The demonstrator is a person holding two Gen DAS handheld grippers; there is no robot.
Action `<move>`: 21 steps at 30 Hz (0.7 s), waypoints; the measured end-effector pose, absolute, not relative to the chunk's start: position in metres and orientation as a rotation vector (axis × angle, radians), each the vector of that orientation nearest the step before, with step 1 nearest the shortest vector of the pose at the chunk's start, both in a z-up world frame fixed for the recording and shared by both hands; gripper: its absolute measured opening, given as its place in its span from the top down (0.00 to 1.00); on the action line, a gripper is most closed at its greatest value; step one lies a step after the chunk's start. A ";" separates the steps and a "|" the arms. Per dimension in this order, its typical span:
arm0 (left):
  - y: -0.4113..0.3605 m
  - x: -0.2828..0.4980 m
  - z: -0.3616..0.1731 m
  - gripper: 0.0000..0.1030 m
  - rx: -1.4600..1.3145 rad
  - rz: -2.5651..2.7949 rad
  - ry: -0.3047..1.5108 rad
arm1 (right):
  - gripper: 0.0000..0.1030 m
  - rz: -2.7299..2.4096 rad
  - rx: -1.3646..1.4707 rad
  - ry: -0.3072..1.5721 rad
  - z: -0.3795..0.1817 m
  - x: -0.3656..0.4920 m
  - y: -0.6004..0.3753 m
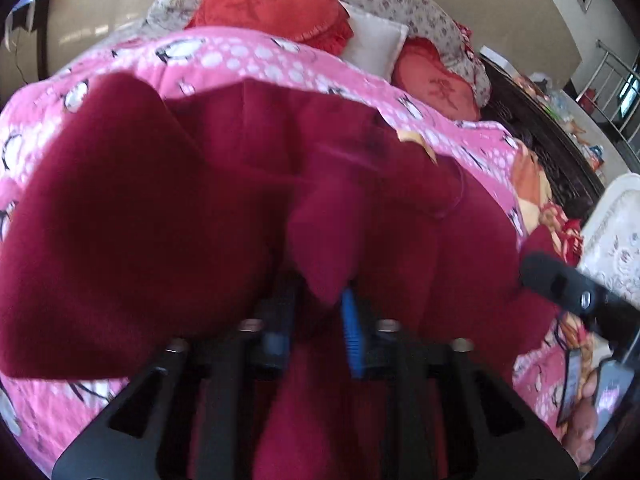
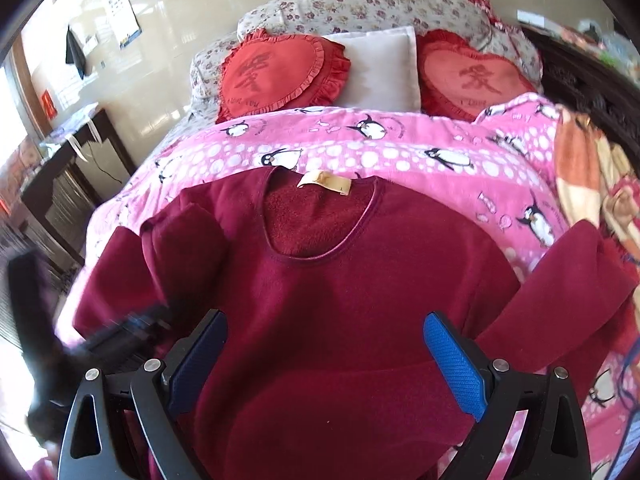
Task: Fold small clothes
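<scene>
A dark red fleece top [image 2: 340,292] lies face up on the bed, round neck and tan label [image 2: 324,184] towards the pillows. Its left sleeve [image 2: 180,240] is folded in over the body; the other sleeve [image 2: 560,292] stretches out to the right. My right gripper [image 2: 326,360] hovers wide open above the lower body of the top, nothing between its blue pads [image 2: 452,360]. The left wrist view is blurred: my left gripper [image 1: 316,308] has its jaws partly apart, with a loose fold of the red top [image 1: 140,200] hanging between them. That gripper shows as a dark blur [image 2: 132,328] at the top's left edge.
A pink penguin blanket [image 2: 400,152] covers the bed. Two red heart cushions [image 2: 280,72], a white pillow [image 2: 380,68] and floral bedding [image 2: 360,4] lie at the head. Dark wooden furniture [image 2: 80,168] stands on the left; an orange patterned blanket [image 2: 592,168] lies at the right edge.
</scene>
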State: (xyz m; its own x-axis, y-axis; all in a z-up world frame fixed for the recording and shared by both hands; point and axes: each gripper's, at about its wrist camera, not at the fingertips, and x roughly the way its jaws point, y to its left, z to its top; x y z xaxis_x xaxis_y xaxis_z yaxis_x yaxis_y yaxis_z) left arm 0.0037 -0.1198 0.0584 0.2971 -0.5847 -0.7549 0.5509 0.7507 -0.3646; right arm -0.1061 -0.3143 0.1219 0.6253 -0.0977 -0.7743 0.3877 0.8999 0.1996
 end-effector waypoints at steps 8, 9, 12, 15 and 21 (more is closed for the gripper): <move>-0.073 -0.038 0.094 0.48 0.093 -0.772 0.883 | 0.05 -0.198 0.415 0.883 0.109 -0.086 -0.304; -0.066 -0.038 0.096 0.48 0.092 -0.750 0.871 | 0.05 -0.201 0.406 0.895 0.105 -0.082 -0.302; -0.038 -0.030 0.100 0.48 0.067 -0.664 0.845 | 0.05 -0.181 0.393 0.926 0.091 -0.070 -0.298; -0.015 -0.019 0.097 0.48 0.034 -0.581 0.857 | 0.22 -0.151 0.363 0.940 0.081 -0.057 -0.290; 0.006 -0.004 0.094 0.48 -0.028 -0.514 0.882 | 0.69 -0.146 0.239 0.994 0.059 -0.035 -0.271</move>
State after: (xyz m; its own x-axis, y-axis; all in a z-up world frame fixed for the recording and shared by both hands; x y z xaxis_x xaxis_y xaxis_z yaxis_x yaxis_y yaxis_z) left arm -0.0043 0.0062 0.0941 0.5226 -0.4401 -0.7302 0.4175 0.8788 -0.2309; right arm -0.0353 -0.2711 0.0593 0.5387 -0.0130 -0.8424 0.2299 0.9642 0.1321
